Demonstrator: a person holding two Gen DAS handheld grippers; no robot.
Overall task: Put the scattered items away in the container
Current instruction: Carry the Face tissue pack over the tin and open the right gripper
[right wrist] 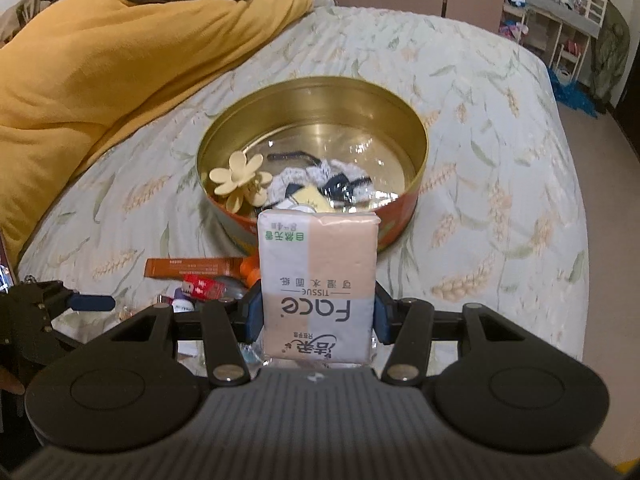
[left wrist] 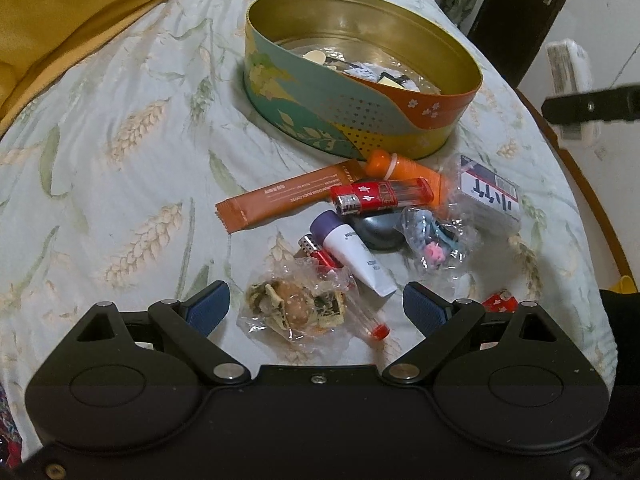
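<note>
So the right gripper [right wrist: 318,316] was clamped on a tissue pack [right wrist: 318,280], blue fingers [right wrist: 253,314] pressed against both its sides, pack sitting dead centre of the right wrist view, held up off the bed. Right above it in that frame was the round tin [right wrist: 416,128], open, with a cream flower hair clip [right wrist: 236,180] and some dark bits already inside.

Left gripper [left wrist: 316,306] had its fingers spread wide with nothing pinched, hovering over the pile in the lower middle of its view: a bagged snack [left wrist: 294,308] lying between the fingers, a white tube with purple cap [left wrist: 352,252] just above it, a red lighter [left wrist: 380,196], an orange coffee sachet [left wrist: 280,200] and an orange bottle [left wrist: 400,168] touching the tin's front wall. All on the bedspread [left wrist: 120,140] with the wheat print
</note>
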